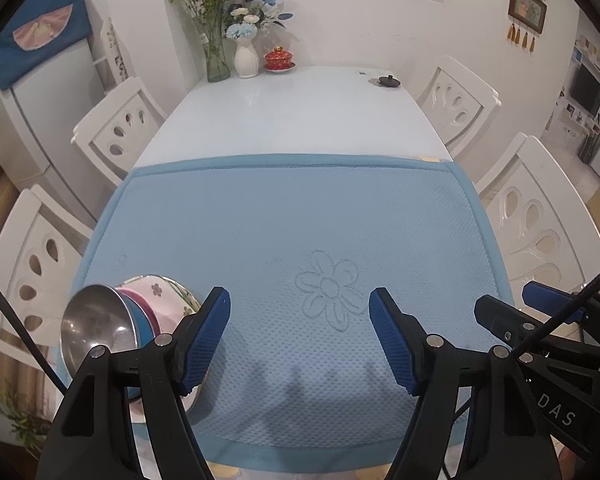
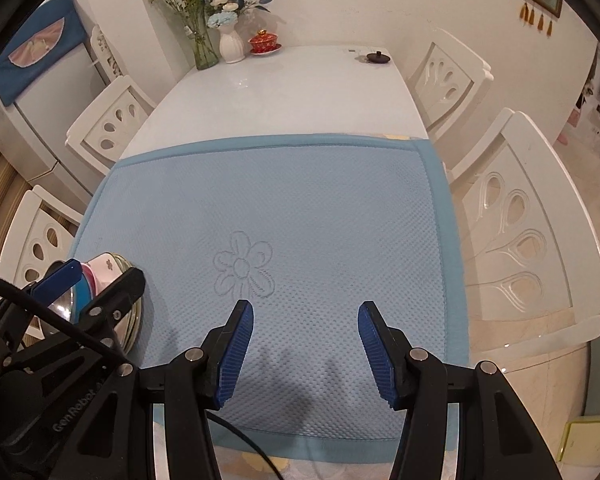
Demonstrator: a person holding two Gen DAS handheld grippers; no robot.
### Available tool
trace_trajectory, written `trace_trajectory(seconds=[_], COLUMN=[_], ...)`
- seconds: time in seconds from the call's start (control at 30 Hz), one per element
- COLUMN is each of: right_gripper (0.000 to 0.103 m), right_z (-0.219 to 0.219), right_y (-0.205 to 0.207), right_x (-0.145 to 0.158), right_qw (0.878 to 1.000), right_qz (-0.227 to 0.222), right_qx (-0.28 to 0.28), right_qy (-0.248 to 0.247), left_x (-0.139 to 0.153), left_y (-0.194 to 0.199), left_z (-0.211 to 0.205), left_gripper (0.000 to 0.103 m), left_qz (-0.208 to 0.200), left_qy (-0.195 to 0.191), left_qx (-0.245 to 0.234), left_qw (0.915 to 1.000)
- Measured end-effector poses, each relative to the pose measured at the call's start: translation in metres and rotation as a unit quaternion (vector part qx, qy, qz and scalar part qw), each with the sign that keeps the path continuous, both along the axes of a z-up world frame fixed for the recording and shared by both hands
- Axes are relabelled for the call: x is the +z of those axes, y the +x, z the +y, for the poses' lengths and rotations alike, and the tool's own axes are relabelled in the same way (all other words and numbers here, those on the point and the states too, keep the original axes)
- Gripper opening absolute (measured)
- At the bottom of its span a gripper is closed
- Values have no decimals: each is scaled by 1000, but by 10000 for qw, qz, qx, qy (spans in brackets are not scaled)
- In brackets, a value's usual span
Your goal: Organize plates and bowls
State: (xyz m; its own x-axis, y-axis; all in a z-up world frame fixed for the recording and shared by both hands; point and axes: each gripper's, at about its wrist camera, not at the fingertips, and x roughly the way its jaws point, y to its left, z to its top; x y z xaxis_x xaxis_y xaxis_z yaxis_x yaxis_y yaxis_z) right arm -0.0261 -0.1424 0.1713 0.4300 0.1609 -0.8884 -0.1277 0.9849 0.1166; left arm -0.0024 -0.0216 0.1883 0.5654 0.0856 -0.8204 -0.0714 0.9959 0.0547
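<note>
A nested stack of bowls sits at the mat's near left corner: a steel bowl (image 1: 94, 320) on top, then a blue bowl (image 1: 140, 316) and a pink bowl (image 1: 152, 294), over a floral dish (image 1: 180, 294). The stack (image 2: 100, 270) also shows in the right wrist view, behind the left gripper (image 2: 92, 280). My left gripper (image 1: 299, 295) is open over bare mat, its left finger (image 1: 204, 340) in front of the stack's right edge; whether it touches is unclear. My right gripper (image 2: 305, 305) is open and empty above the blue mat (image 2: 320, 208), and appears at the right (image 1: 518, 306).
The blue mat (image 1: 300, 216) covers the near half of a white table (image 1: 292, 108). At the far end stand a glass vase (image 1: 216, 56), a white vase (image 1: 246, 58), a red lidded cup (image 1: 278, 58) and a small black lid (image 1: 389, 80). White chairs (image 2: 532, 240) line both sides.
</note>
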Motion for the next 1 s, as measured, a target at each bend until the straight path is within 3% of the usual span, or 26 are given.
trace_trajectory(seconds=[1.0], right_gripper=[52], right_z=[5], right_y=[2], right_x=[-3], right_qw=[9997], right_qz=[118], right_qx=[108], right_qy=[-173], left_x=[-4], left_y=[1], left_z=[0], left_gripper=[70], left_qz=[175], left_qy=[75], left_qx=[7], left_qw=[9998])
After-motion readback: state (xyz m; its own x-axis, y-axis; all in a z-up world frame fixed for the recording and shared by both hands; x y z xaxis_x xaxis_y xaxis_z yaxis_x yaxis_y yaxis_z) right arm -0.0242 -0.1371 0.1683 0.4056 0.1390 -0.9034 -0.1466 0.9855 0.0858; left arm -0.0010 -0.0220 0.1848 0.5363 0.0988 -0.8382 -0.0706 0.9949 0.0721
